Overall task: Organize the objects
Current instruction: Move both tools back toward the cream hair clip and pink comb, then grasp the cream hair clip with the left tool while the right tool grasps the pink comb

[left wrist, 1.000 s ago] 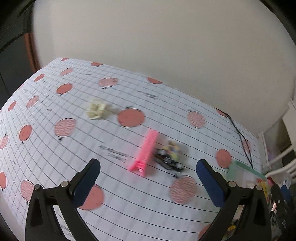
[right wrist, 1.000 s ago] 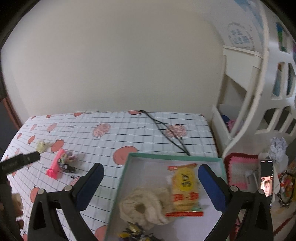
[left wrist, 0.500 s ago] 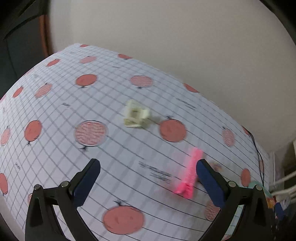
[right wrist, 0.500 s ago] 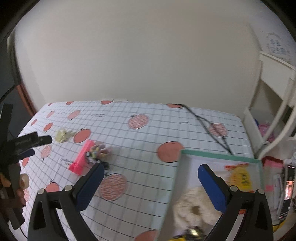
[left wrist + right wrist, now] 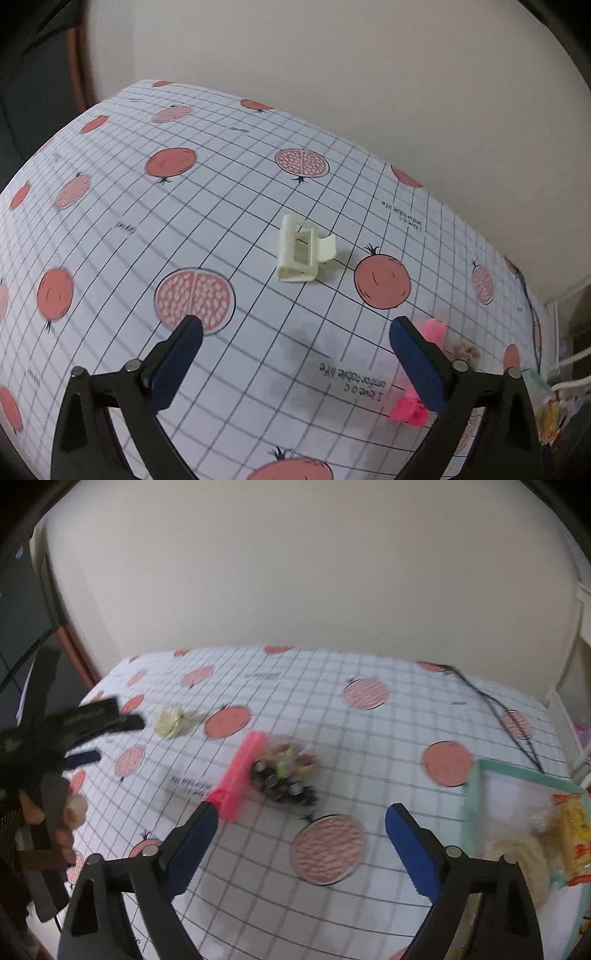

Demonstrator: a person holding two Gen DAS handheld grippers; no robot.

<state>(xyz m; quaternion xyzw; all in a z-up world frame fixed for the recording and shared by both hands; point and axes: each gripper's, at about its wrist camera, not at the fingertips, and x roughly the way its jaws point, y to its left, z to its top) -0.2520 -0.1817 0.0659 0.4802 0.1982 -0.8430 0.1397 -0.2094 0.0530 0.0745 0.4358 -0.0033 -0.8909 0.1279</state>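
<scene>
A cream hair claw clip (image 5: 302, 250) lies on the grid tablecloth, straight ahead of my left gripper (image 5: 293, 338). That gripper's jaws are wide and closing, with nothing between them. The clip also shows in the right wrist view (image 5: 173, 720). A pink clip (image 5: 240, 775) lies beside a small colourful pile of trinkets (image 5: 284, 773), just ahead of my right gripper (image 5: 297, 821). Its jaws are closing too, empty. The pink clip (image 5: 415, 404) sits partly behind my left gripper's right finger. The left gripper (image 5: 92, 734) appears at the left of the right wrist view, held by a hand.
A mint-edged box (image 5: 476, 794) at the right holds a cream scrunchie (image 5: 517, 856) and a yellow snack packet (image 5: 576, 830). A black cable (image 5: 495, 709) runs across the far right of the cloth. The wall stands behind the table (image 5: 221, 206).
Both grippers swung left and lower over the table. The cream clip now sits centred ahead of the left gripper; the pink clip and trinkets came in front of the right gripper. Both jaws narrowed slightly.
</scene>
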